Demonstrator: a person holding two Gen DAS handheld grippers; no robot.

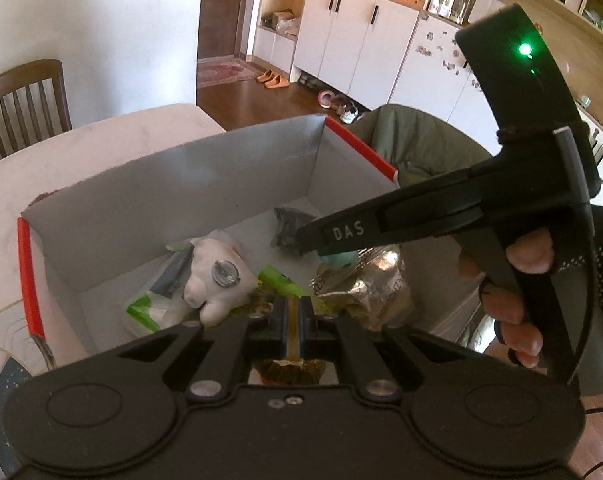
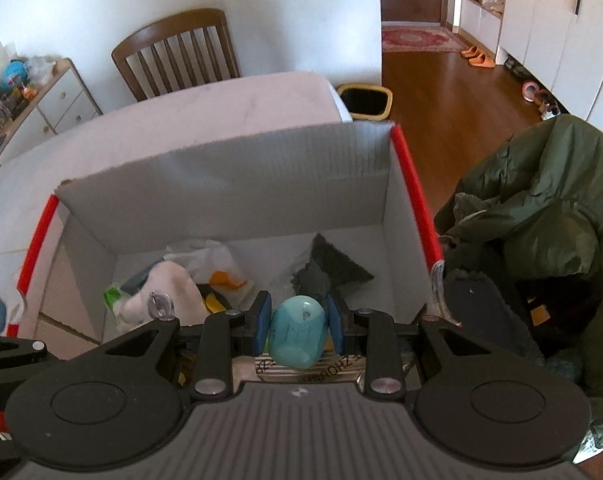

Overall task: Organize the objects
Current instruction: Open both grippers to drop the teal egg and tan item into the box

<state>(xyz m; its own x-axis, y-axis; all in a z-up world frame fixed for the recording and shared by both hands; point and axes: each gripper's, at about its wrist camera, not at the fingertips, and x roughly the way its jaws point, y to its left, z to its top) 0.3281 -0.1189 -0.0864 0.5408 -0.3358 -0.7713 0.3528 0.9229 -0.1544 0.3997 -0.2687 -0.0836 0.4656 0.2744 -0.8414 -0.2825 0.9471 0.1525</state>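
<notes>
The right gripper (image 2: 298, 326), fingers clamped on a turquoise rounded object (image 2: 297, 334), hangs over the grey cardboard box (image 2: 229, 184); next it should release. The left gripper (image 1: 292, 318) has its fingers closed on a thin yellow-brown item (image 1: 292, 330).

Foil snack bag (image 2: 301, 372) mostly hidden beneath the teal object (image 2: 297, 334), its print cut short

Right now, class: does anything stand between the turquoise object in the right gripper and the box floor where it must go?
Partly. The right gripper holds the turquoise object above a foil packet. Bare box floor lies ahead to the right, beyond the dark cloth.
</notes>
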